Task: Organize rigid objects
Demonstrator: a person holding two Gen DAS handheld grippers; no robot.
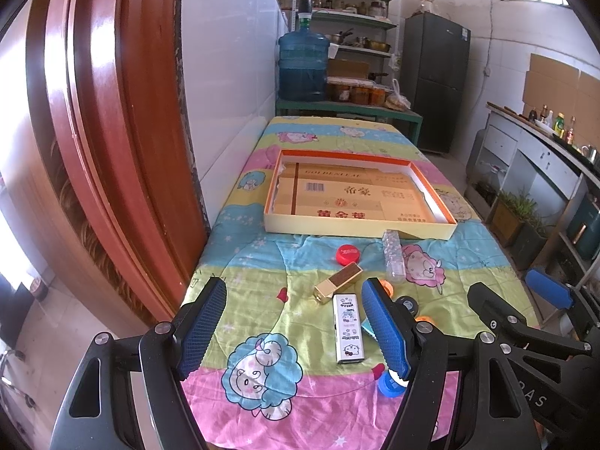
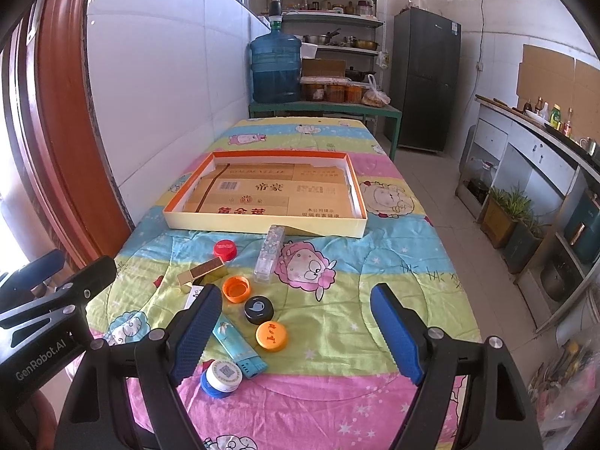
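While both jaws gape empty, white lighter (image 1: 348, 328) just inside left hand-held gripper (image 1: 296, 328)'s right finger.

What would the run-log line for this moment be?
left tongs: open, empty | right tongs: open, empty | tray: no items inside | caps, lighters: loose on cloth

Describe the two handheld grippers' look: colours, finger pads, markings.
Both the left gripper and the right gripper have black angular linkage frames with silver pivot bolts and two fingers faced with blue ribbed pads. The left gripper's body reads "GenRobot.AI" in white, seen from the right wrist camera.
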